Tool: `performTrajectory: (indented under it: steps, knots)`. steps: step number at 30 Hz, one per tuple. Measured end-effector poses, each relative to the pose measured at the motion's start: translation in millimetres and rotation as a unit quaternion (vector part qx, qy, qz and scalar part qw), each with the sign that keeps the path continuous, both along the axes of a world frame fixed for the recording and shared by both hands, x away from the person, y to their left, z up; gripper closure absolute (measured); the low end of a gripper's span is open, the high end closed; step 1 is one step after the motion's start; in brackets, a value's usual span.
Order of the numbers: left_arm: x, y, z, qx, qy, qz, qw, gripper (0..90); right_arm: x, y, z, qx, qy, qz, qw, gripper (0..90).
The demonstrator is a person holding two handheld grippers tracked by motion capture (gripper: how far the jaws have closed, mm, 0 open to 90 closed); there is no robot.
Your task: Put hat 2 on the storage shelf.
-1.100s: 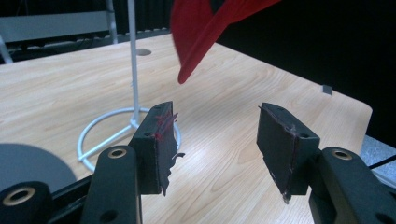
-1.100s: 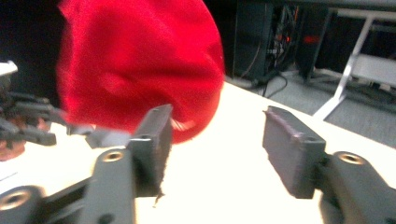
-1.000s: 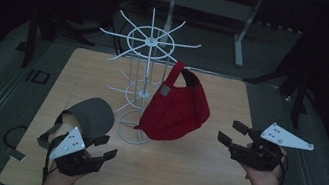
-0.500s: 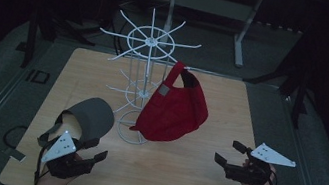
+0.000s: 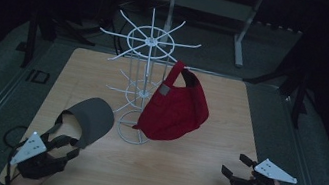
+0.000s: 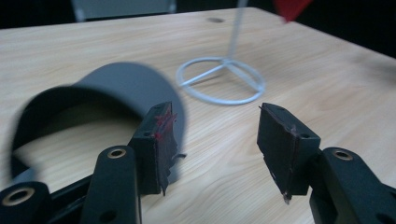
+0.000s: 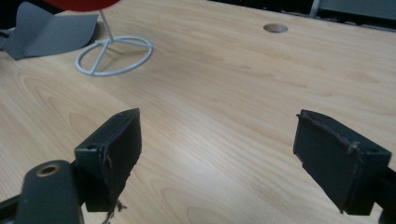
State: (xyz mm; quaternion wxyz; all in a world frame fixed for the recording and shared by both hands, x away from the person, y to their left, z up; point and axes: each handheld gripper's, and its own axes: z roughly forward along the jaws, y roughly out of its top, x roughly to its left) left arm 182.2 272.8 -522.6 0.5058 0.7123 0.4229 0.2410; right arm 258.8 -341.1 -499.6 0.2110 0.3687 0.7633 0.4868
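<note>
While the red cap [image 5: 176,105] is hanging by its back strap from an arm of the white wire rack [image 5: 148,44], we are holding both grippers low over the table [image 5: 179,176] near its near edge. Our left gripper [image 5: 72,152] is hovering at the near left corner with its jaws partly apart. The grey cap [image 5: 90,116] is lying just ahead of it on the table, brim side toward the rack. In the left gripper view the left jaw is standing just in front of the grey cap's [image 6: 116,88] curved edge, and we cannot tell whether it is touching the fabric; nothing is sitting between the two pads. The rack's round base ring [image 6: 221,86] is resting on the wood a little farther on.

Our right gripper [image 5: 236,166] is hovering near the near right corner, well apart from both caps. Its jaws have just been opening and are now standing wide, with only bare wood between them in the right gripper view. In that view the base ring [image 7: 114,55] and the grey cap [image 7: 46,30] are lying far off, toward the left side of the table, with the lower edge of the red cap [image 7: 77,3] hanging above them.

The red cap's lower edge is hanging over the base ring, near the middle of the table.
</note>
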Motion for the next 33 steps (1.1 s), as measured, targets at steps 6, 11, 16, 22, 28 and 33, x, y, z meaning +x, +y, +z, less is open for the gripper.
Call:
performTrajectory:
  steps: [6, 11, 16, 22, 28, 33]
  knots:
    - [-3.5, 36.7, -8.6, 0.010, 0.021, 0.065, 0.9976, 41.3, -4.2, -5.4, -11.6, -0.006, -0.012, -0.015, 0.9998, 15.7]
    - [5.1, 60.5, -23.6, 0.018, 0.067, 0.100, 0.9926, 29.1, -4.8, -7.4, -16.8, -0.015, -0.023, -0.026, 0.9993, 15.6]
    - [16.0, 69.6, -33.7, 0.035, 0.088, 0.124, 0.9878, 24.8, -4.7, -8.6, -21.2, -0.016, -0.034, -0.028, 0.9989, 15.2]
    - [31.0, 69.4, -41.0, 0.044, 0.106, 0.107, 0.9876, 22.1, -2.7, -10.9, -26.6, -0.017, -0.015, -0.033, 0.9992, 15.2]
    - [39.2, 60.1, -45.8, 0.069, 0.121, 0.089, 0.9863, 22.2, -1.8, -12.3, -31.2, -0.018, -0.009, -0.037, 0.9991, 15.2]
    - [40.7, 55.3, -46.8, 0.085, 0.121, 0.082, 0.9855, 34.0, -0.5, -13.7, -36.0, -0.030, -0.003, -0.044, 0.9986, 15.2]
